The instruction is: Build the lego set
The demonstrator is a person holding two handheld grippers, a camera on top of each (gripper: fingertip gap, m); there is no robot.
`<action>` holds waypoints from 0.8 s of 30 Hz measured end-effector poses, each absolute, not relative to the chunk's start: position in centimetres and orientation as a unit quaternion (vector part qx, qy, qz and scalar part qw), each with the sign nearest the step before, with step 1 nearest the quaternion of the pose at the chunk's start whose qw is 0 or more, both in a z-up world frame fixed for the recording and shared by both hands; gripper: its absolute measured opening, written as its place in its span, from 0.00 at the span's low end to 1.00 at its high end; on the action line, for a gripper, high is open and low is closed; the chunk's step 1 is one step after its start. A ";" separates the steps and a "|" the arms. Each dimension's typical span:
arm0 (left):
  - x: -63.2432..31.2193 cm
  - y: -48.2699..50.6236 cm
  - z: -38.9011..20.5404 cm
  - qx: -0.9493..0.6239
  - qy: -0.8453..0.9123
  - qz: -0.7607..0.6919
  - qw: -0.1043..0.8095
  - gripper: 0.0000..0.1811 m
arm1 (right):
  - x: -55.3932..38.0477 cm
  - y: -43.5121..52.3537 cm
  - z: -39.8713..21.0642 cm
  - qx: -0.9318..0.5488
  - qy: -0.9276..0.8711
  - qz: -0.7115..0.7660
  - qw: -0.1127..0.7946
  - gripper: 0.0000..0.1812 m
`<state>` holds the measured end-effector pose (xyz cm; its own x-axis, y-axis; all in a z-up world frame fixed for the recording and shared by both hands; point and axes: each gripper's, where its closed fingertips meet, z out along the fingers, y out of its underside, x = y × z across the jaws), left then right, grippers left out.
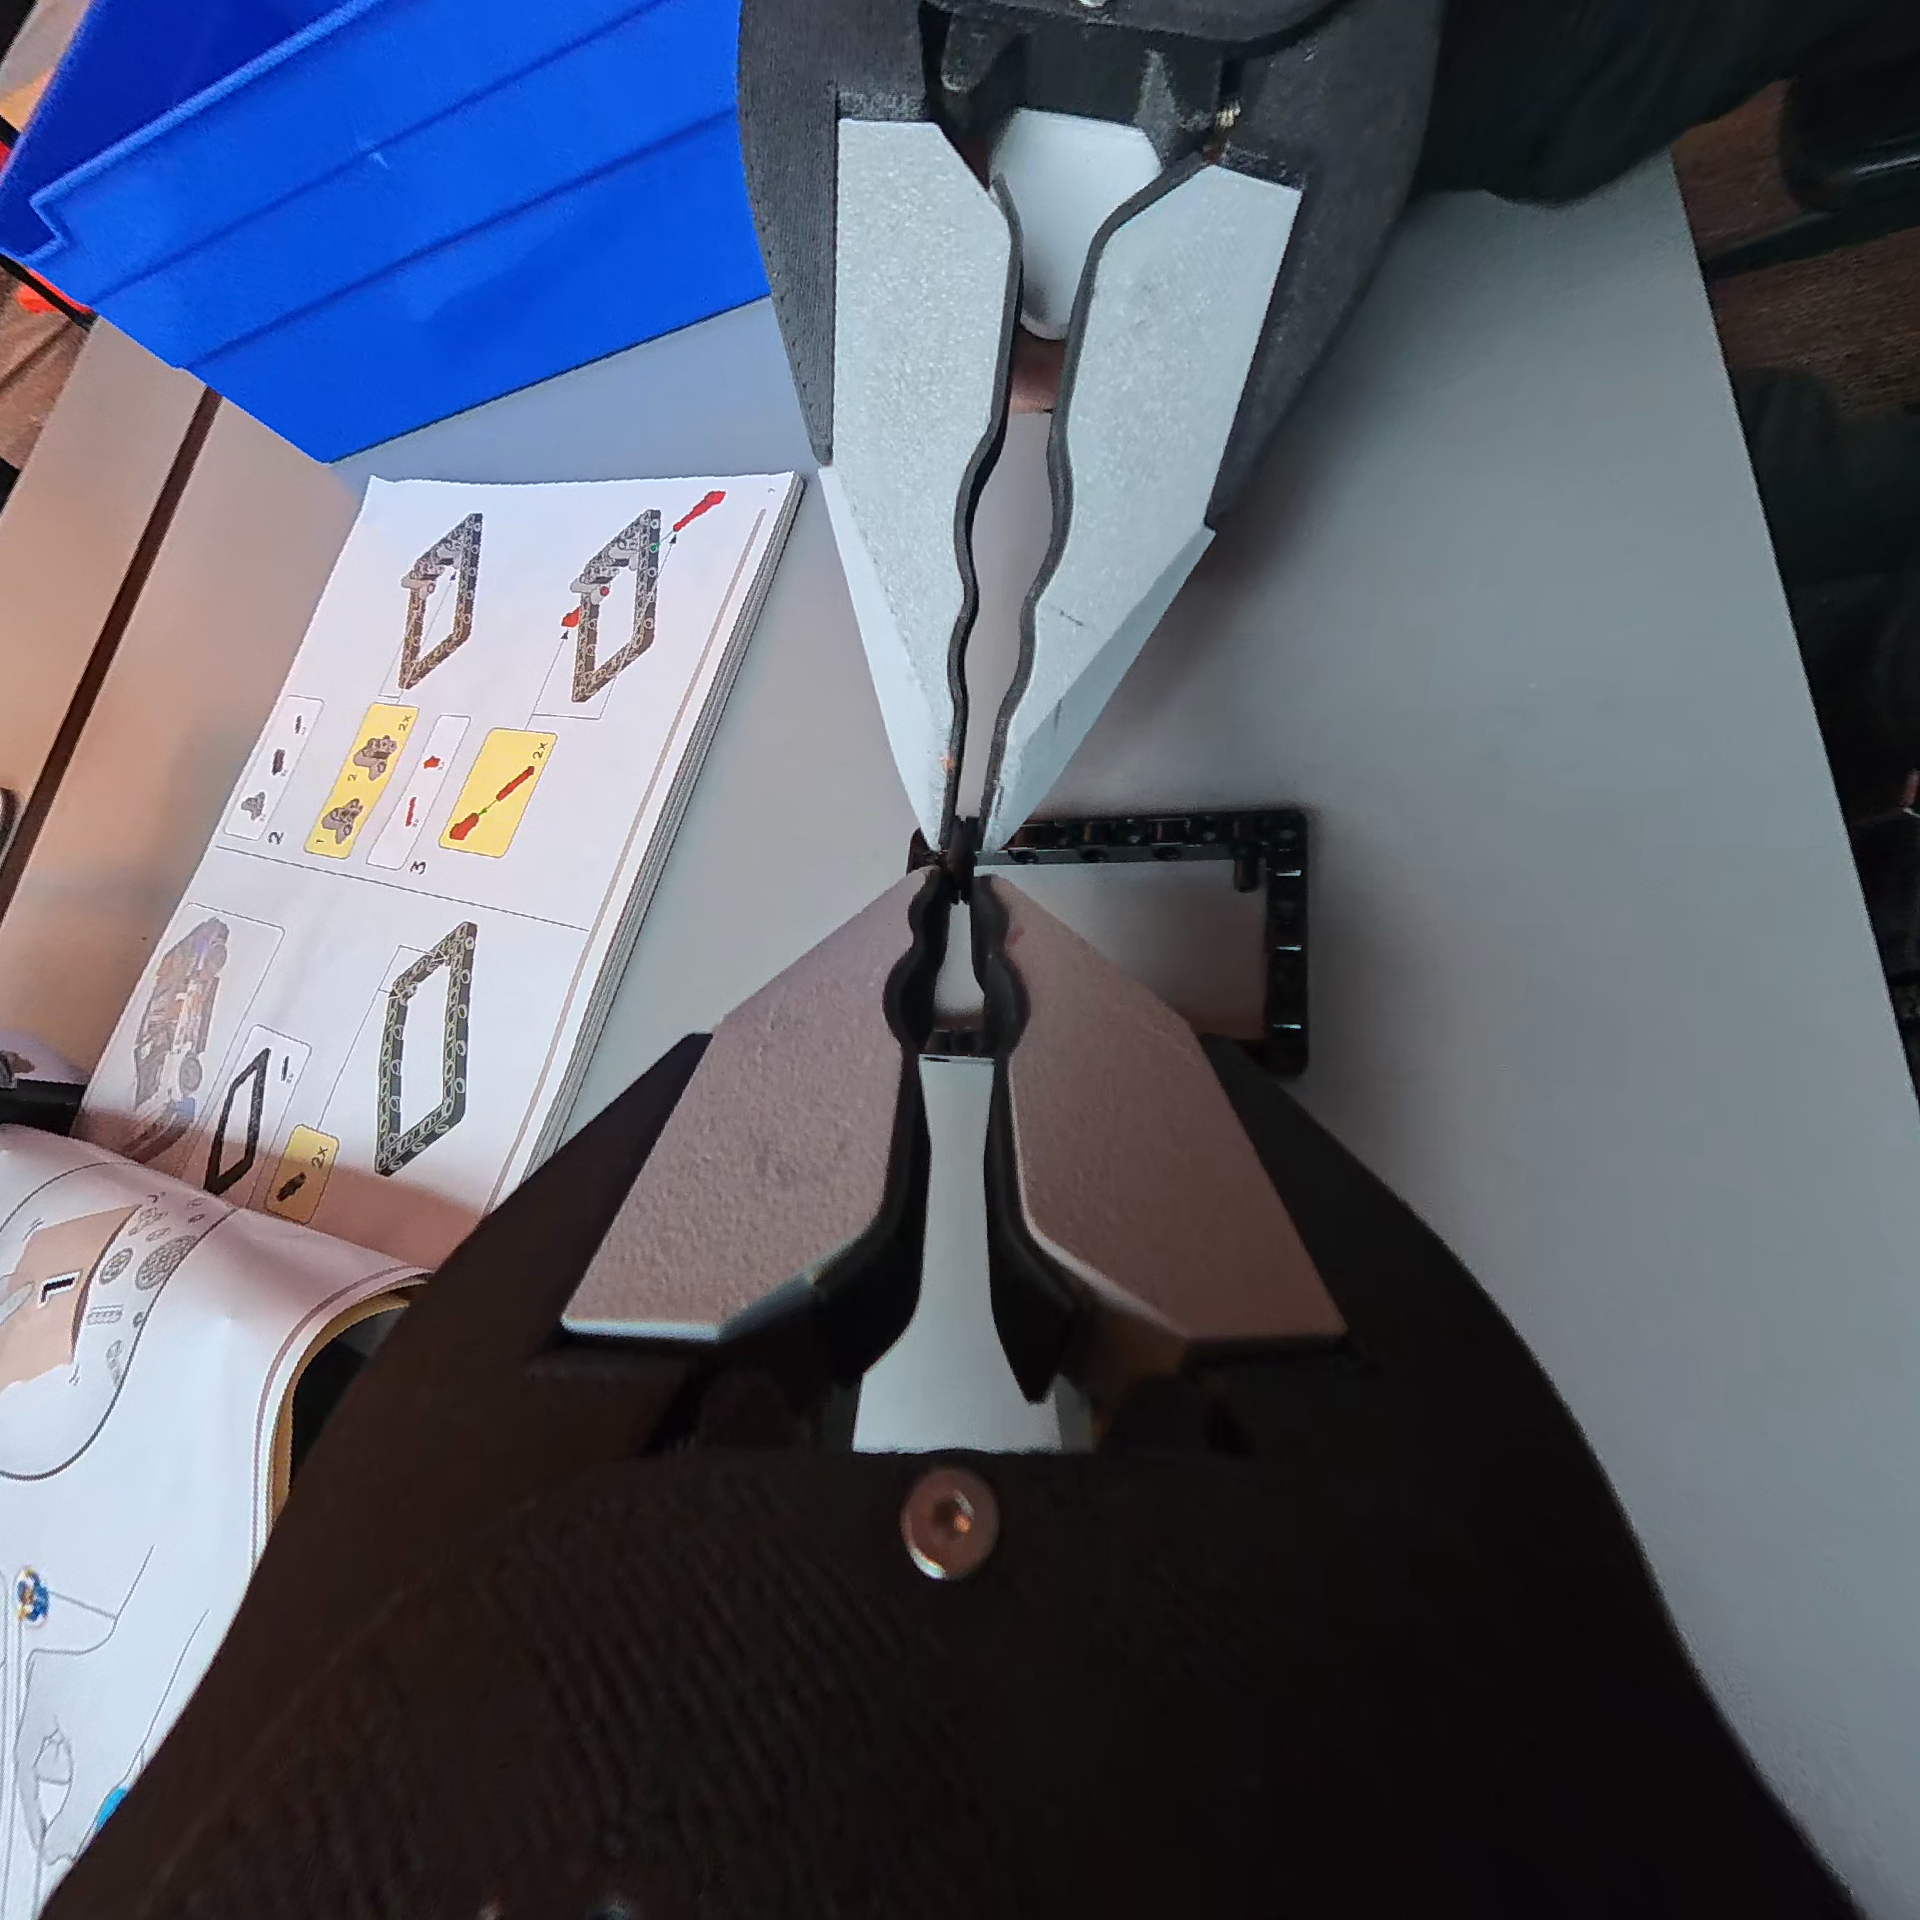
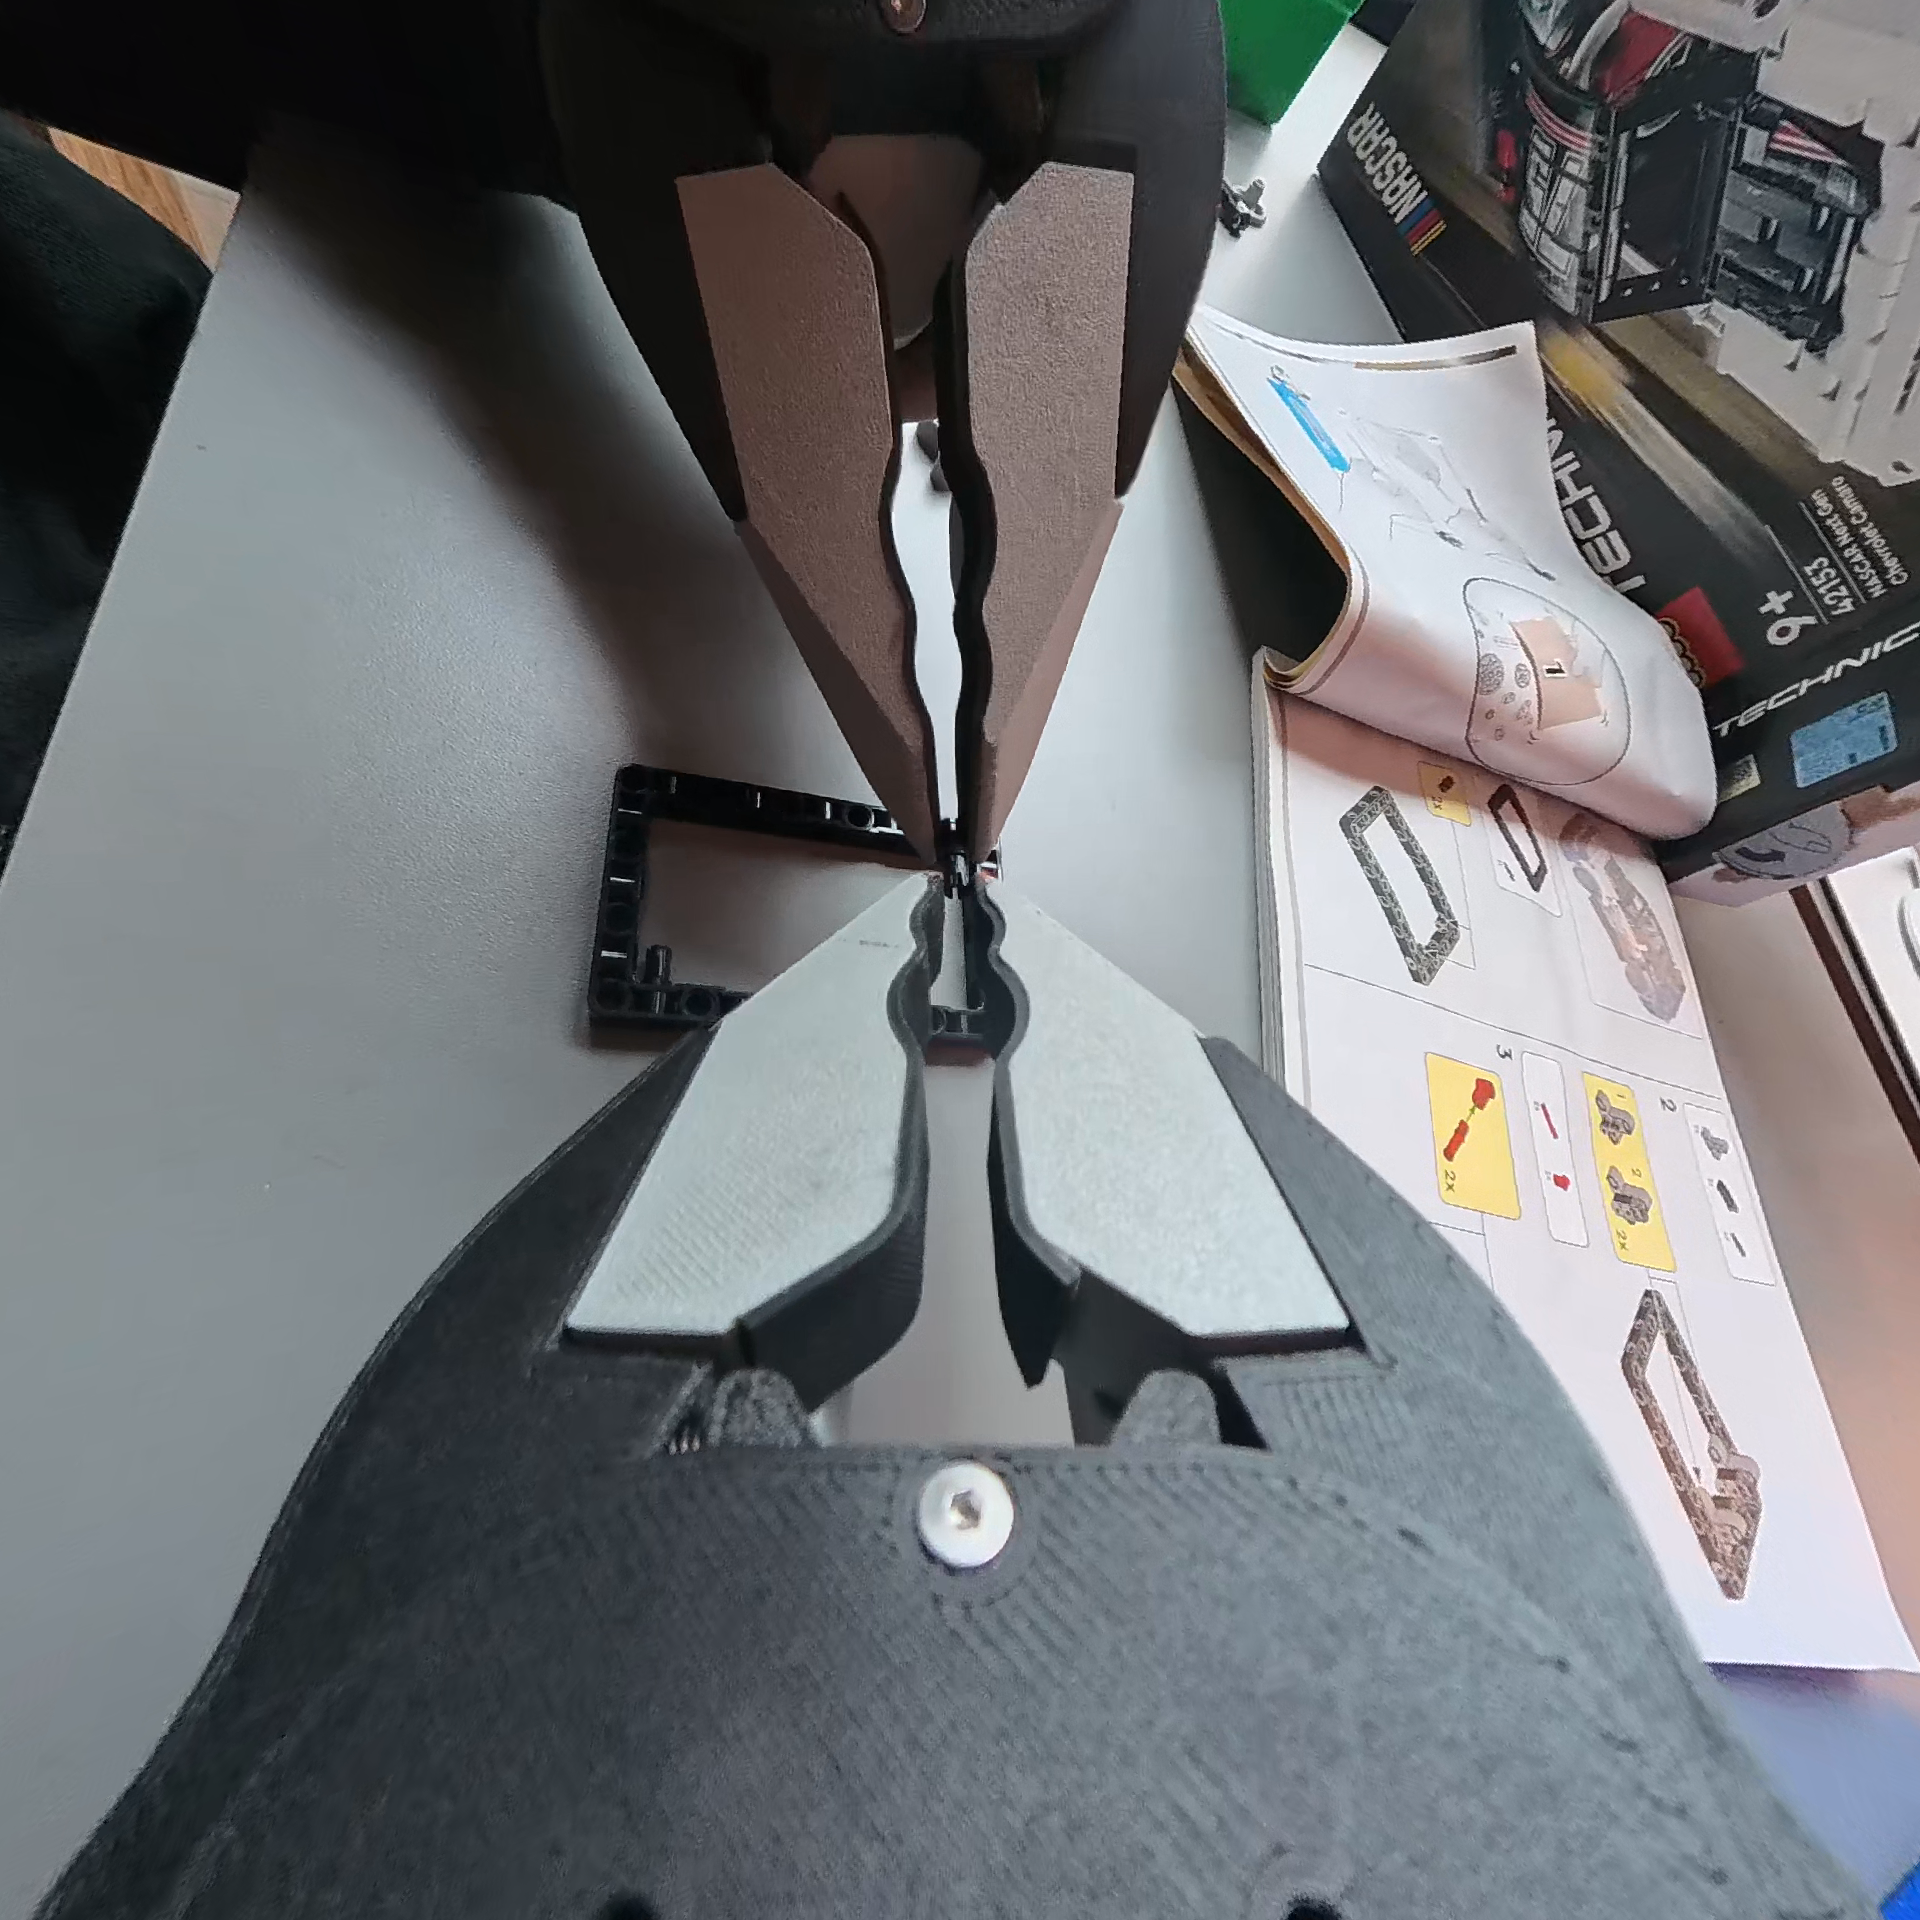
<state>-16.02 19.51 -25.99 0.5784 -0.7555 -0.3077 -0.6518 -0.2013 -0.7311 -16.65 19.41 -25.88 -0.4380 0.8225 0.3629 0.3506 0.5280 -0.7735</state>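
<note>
Both my grippers meet tip to tip over the black frame [image 1: 1283,935] on the white table [image 1: 1507,623]. My left gripper [image 1: 958,883], jaws narrow, points to twelve o'clock; the right gripper [image 1: 966,831] comes down from twelve, equally narrow. Between the tips sits a small black pin [image 2: 961,868], pinched, though I cannot tell which pair truly holds it. The frame's long side runs toward three o'clock in my left view. The instruction booklet [image 1: 499,810] lies at nine.
</note>
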 end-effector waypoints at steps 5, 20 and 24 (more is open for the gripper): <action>-16.4 19.7 -26.5 -0.780 0.457 -0.039 0.425 0.01 | -16.9 19.7 -26.5 -0.373 -0.807 0.261 0.375 0.00; -16.9 19.7 -28.0 -0.791 0.466 -0.001 0.396 0.01 | -17.6 19.5 -27.7 -0.347 -0.830 0.204 0.386 0.01; -16.7 19.6 -28.1 -0.793 0.463 -0.010 0.396 0.01 | -17.3 19.5 -28.0 -0.358 -0.833 0.218 0.360 0.01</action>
<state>-16.66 19.58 -28.12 0.5719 -0.7417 -0.3504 -0.7258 -0.2585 -0.6375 -17.31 19.51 -28.01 -0.4846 0.7532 0.4448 0.4387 0.6492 -0.6214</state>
